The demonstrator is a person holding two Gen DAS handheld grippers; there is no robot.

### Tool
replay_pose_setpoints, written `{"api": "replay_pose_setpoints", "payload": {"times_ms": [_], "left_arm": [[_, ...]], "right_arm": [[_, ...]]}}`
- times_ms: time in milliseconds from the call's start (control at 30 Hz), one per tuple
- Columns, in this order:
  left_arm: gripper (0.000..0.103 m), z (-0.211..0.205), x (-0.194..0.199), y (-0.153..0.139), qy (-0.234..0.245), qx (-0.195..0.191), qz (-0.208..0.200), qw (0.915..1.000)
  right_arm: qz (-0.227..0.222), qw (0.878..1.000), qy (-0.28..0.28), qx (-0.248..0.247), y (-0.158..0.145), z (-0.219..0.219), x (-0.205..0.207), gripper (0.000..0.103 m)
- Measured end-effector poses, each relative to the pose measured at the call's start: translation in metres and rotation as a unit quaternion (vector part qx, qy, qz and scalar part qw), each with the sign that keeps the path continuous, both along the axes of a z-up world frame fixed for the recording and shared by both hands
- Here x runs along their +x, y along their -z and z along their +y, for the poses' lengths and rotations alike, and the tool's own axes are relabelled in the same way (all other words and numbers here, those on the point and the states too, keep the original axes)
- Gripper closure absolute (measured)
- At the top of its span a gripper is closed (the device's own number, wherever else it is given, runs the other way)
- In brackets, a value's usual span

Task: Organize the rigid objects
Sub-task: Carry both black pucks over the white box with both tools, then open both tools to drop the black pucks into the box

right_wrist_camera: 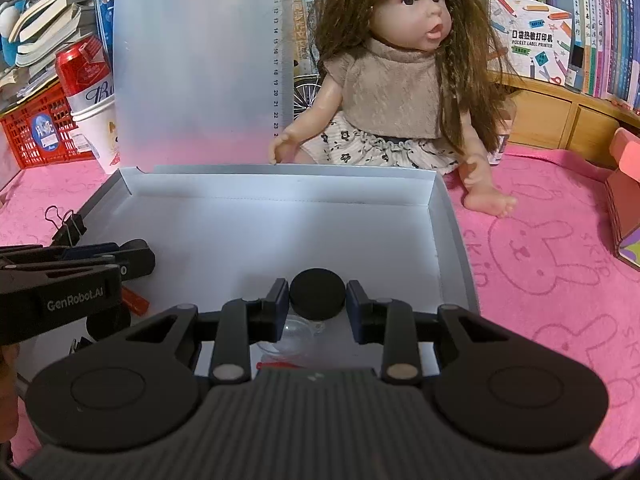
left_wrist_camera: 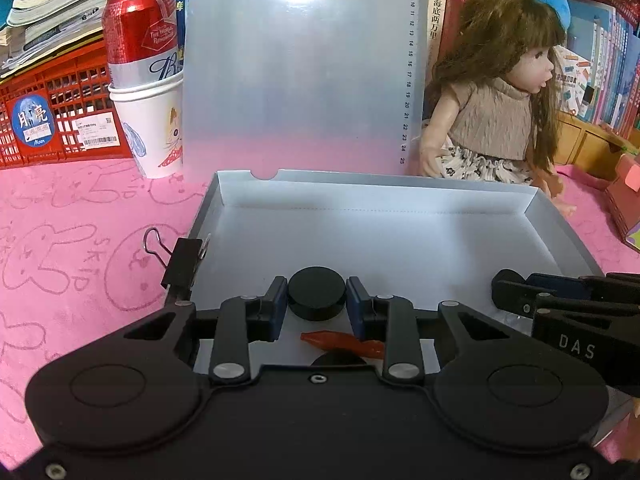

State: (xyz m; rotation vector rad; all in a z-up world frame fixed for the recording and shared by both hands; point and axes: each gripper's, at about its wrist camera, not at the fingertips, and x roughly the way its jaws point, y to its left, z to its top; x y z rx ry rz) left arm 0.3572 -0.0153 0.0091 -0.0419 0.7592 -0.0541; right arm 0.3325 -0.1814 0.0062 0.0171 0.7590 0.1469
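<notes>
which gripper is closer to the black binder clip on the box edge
Left. The left gripper works just inside the white box near the wall where the binder clip sits; the right gripper is further across the box, towards the opposite wall.

One open grey box (left_wrist_camera: 560,232), two black round caps (left_wrist_camera: 317,294) inside it, one binder clip (left_wrist_camera: 182,260) on its left wall, one doll (left_wrist_camera: 500,92) behind it, one red can (left_wrist_camera: 138,32) in one paper cup (left_wrist_camera: 152,128) behind-left.
</notes>
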Motion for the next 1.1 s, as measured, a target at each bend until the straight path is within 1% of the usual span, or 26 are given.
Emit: {"api": "replay_pose_setpoints", "payload": {"times_ms": [67, 167, 200, 267, 300, 333, 500, 600, 767, 867, 1100], "left_arm": [[0.073, 0.0, 0.0, 0.0, 0.001, 0.001, 0.0, 1.0], [0.073, 0.0, -0.002, -0.001, 0.003, -0.005, -0.006, 1.0], [0.073, 0.0, -0.003, -0.002, 0.004, -0.009, -0.009, 0.9999], [0.073, 0.002, -0.005, -0.006, 0.007, -0.018, -0.015, 0.9997], [0.071, 0.002, -0.007, -0.009, 0.009, -0.021, -0.019, 0.9995], [0.066, 0.002, -0.008, -0.011, 0.011, -0.022, -0.022, 0.9995], [0.052, -0.001, -0.02, -0.025, 0.02, -0.011, -0.042, 0.9988], [0.047, -0.001, -0.029, -0.033, 0.024, -0.014, -0.047, 0.9985], [0.043, 0.0, -0.051, -0.043, 0.032, -0.01, -0.059, 0.9977], [0.042, 0.002, -0.067, -0.049, 0.037, -0.011, -0.069, 0.9968], [0.039, 0.008, -0.107, -0.057, 0.046, -0.027, -0.077, 0.9956]], "right_arm": [[0.0, 1.0, 0.0, 0.0, 0.0, 0.0, 0.0, 0.067], [-0.007, 1.0, 0.0, 0.008, -0.001, 0.0, -0.003, 0.061], [-0.011, 1.0, 0.002, 0.011, -0.002, -0.001, -0.004, 0.052], [-0.019, 1.0, 0.001, 0.017, -0.005, -0.002, -0.007, 0.046], [-0.022, 1.0, 0.002, 0.018, -0.007, -0.002, -0.008, 0.045], [-0.025, 1.0, 0.002, 0.017, -0.008, -0.002, -0.01, 0.044], [-0.045, 0.999, 0.002, 0.015, -0.02, -0.003, -0.021, 0.032], [-0.06, 0.998, -0.004, 0.007, -0.027, -0.003, -0.031, 0.025], [-0.077, 0.997, -0.017, 0.004, -0.039, -0.004, -0.052, 0.02], [-0.087, 0.996, -0.025, 0.012, -0.045, -0.006, -0.068, 0.019], [-0.109, 0.992, -0.057, 0.019, -0.057, -0.011, -0.111, 0.016]]}}
